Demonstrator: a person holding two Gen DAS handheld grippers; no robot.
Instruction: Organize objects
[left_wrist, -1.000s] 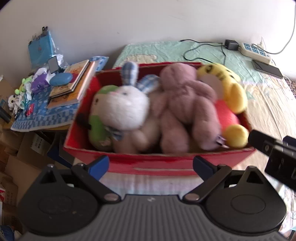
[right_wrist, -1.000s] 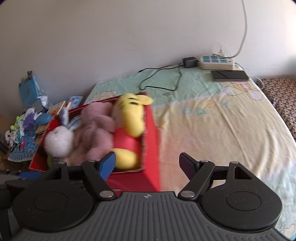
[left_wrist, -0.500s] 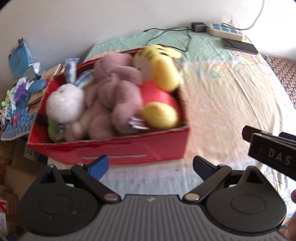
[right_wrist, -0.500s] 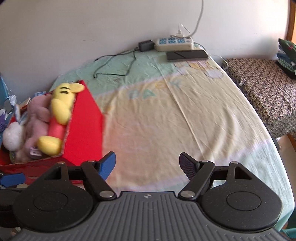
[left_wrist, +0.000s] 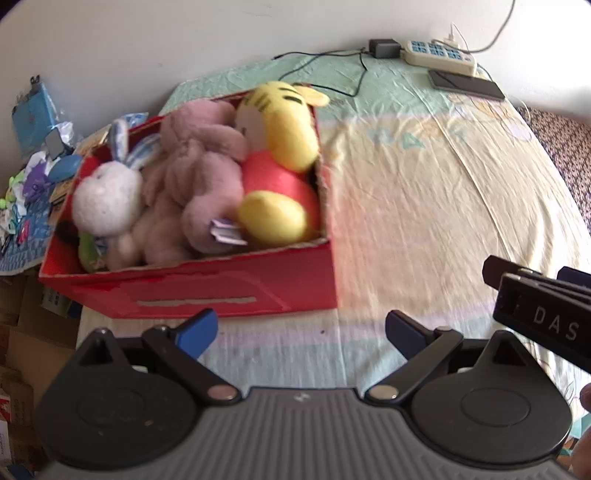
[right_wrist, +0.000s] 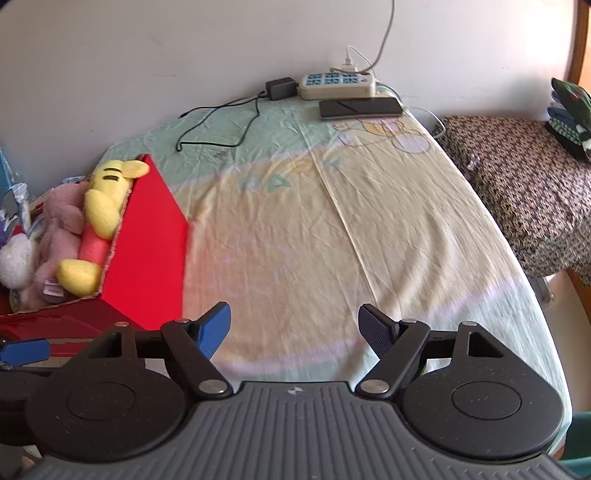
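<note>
Two grippers hang over a bed (right_wrist: 388, 221) covered by a pale yellow and green sheet, which fills most of both views. On the bed's left part, near its edge, stands a red box (left_wrist: 229, 288), open at the top; its long axis runs left to right in the left wrist view, with one long wall facing that camera. Packed into it side by side are soft toys, each lying across the short width of the box with the head toward the far wall. At the right end lies a yellow plush tiger (left_wrist: 280, 147) in a red shirt, one ear over the far rim. Beside it, touching, is a pink plush animal (left_wrist: 199, 173), and further left a white rabbit (left_wrist: 107, 199) with checked blue ears.

Left gripper (left_wrist: 299, 328) holds its blue fingers (left_wrist: 195, 330) wide apart with nothing between them, above the sheet just in front of the box's near wall. Right gripper (right_wrist: 293, 325) is also spread wide and holds nothing; it is over bare sheet to the right of the box.

At the head of the bed, against the wall, lie a white power strip (right_wrist: 338, 86), a dark phone (right_wrist: 360, 108) just in front of it, and a black charger (right_wrist: 280, 88) with its cable trailing over the sheet.
</note>
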